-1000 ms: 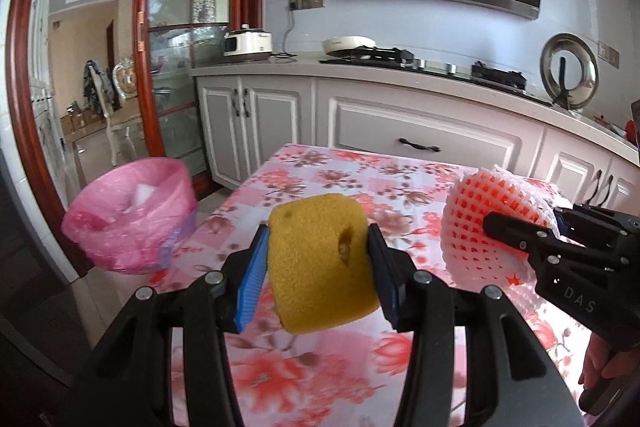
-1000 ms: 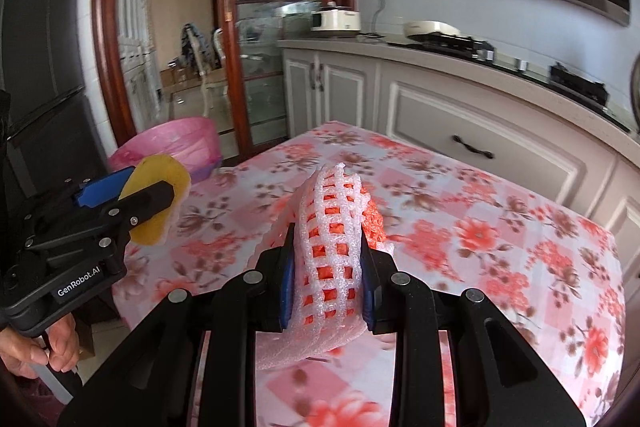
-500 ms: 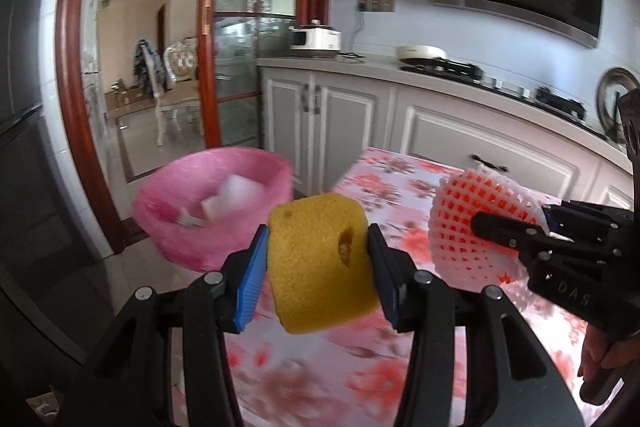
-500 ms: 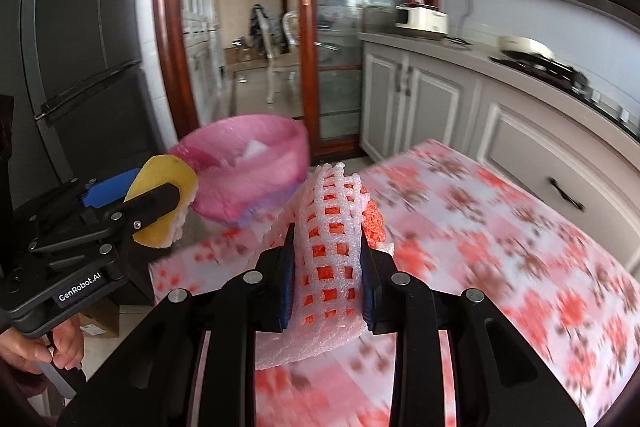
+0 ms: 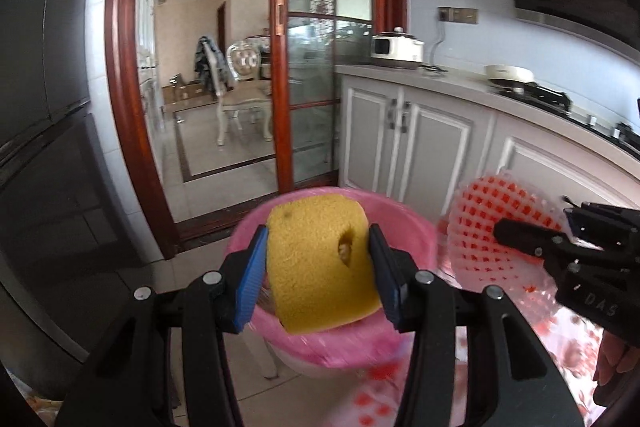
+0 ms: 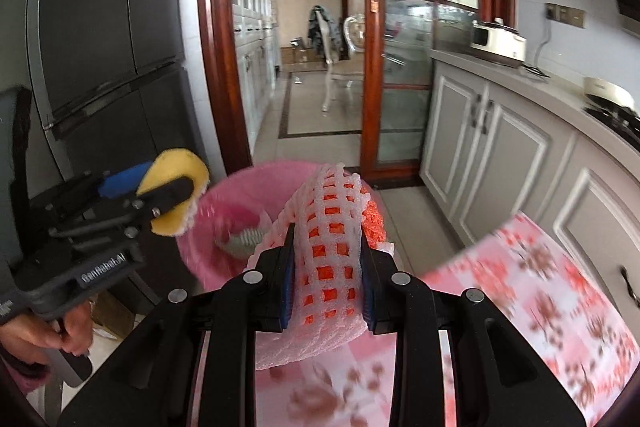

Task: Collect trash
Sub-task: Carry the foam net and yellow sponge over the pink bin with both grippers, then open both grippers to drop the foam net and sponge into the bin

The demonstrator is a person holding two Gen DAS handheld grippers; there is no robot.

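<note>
Left wrist view: the left gripper [image 5: 318, 263] is about half open and clamped on a yellow sponge [image 5: 320, 259]. The pink-lined trash bin [image 5: 404, 227] sits directly beyond and below its fingers, off the bench edge. To the right, the right gripper [image 5: 500, 229] carries the foam fruit net [image 5: 492, 223], beside the bin rather than above it. A release now could send the net onto the floor or the flowered bench [image 5: 568, 343], since it hangs short of the rim. A second earlier the bin lay far to the left and the bench filled the foreground.

Right wrist view: the right gripper [image 6: 328, 263] is closed tight, squeezing the foam fruit net [image 6: 330, 227]. The trash bin [image 6: 236, 187] is just ahead and left; the left gripper [image 6: 176, 195] holds the sponge [image 6: 176, 179] near its rim. Springy foam may cling to a pad or bounce off the liner. Earlier, bench cloth lay ahead; now it trails to the right.
</note>
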